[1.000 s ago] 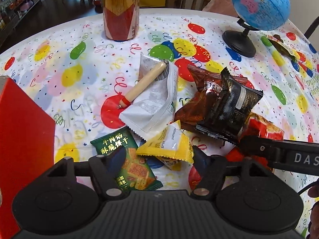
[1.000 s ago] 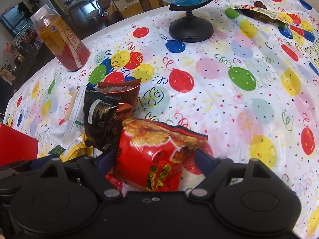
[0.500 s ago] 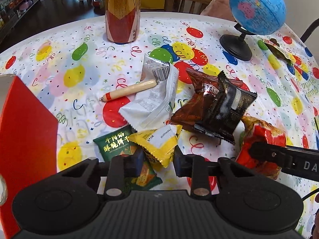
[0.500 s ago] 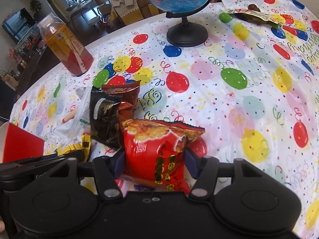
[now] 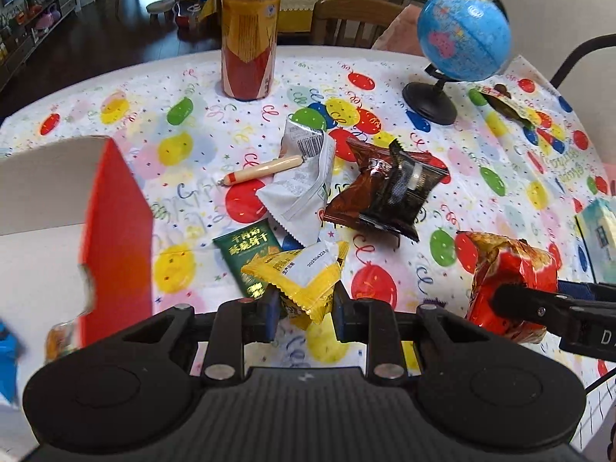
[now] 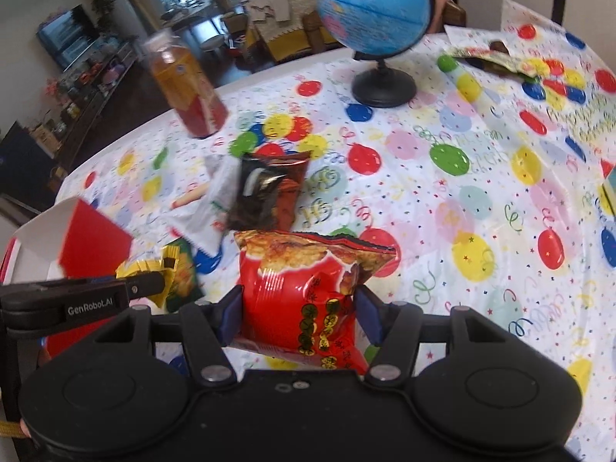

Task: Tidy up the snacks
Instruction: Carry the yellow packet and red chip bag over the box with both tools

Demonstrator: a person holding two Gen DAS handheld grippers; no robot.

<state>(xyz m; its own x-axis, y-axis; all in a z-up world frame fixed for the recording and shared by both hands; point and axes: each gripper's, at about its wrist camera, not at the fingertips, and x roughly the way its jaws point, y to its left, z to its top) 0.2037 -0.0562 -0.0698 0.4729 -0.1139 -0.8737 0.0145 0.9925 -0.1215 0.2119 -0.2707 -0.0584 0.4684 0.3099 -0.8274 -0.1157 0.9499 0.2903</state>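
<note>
A: Covering the table (image 5: 115, 123) is a balloon cloth; the red box (image 5: 115, 238) stands at its left edge, its opening only clear in the right view. The globe (image 5: 464, 34) is whole in the left view, cropped in the right.

B: And the claws?

A: The right gripper (image 6: 298, 308) pinches the red bag (image 6: 308, 292), lifted off the cloth; the left gripper (image 5: 304, 308) pinches the yellow packet (image 5: 304, 273), just above the green packet (image 5: 246, 254).

B: Writing?

A: "GenRobot.AI" on the left gripper's side in the right view; "2025" on the yellow label. The bottle (image 5: 249, 38) label is unreadable.
</note>
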